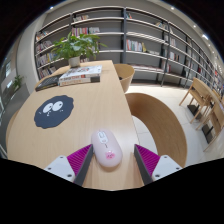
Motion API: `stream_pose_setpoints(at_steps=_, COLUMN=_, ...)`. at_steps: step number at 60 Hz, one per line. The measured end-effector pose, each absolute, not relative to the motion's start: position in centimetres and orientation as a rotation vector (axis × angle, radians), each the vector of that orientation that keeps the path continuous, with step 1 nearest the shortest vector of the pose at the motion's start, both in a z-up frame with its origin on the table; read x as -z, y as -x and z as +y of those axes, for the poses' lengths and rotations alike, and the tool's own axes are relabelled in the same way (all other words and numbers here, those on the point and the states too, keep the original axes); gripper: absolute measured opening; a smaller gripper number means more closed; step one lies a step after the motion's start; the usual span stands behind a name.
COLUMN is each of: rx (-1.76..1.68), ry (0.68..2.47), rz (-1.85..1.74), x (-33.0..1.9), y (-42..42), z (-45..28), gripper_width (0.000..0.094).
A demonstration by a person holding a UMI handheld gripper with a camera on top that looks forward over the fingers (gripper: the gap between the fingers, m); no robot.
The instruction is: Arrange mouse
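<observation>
A white mouse (106,146) with a pink mark on its back lies on the wooden table (90,105), between my two fingers. My gripper (112,159) is open: the pink pads (80,158) stand at either side of the mouse with a gap on each side. A round black mouse mat (54,111) with two white eyes lies on the table beyond the fingers, to the left.
A stack of books (80,74) and a potted plant (76,46) stand at the table's far end. A wooden chair (124,76) is beyond the table's right edge. Bookshelves (130,40) line the back wall. Another table and chair (204,100) stand far right.
</observation>
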State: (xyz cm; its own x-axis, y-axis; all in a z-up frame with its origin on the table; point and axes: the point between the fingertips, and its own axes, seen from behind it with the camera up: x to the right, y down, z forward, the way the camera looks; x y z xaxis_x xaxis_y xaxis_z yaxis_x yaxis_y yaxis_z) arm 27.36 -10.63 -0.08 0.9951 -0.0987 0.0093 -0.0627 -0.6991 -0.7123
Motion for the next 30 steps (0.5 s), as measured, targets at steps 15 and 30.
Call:
stream_pose_setpoints(at_steps=15, rx=0.052, ry=2.344, rz=0.119, x=0.5, y=-28.1, z=-8.4, gripper_width=0.0699)
stream_pose_setpoints(at_steps=30, rx=0.052, ry=2.375, rz=0.144, x=1.0, y=-27.1, z=-7.4, gripper_width=0.0407)
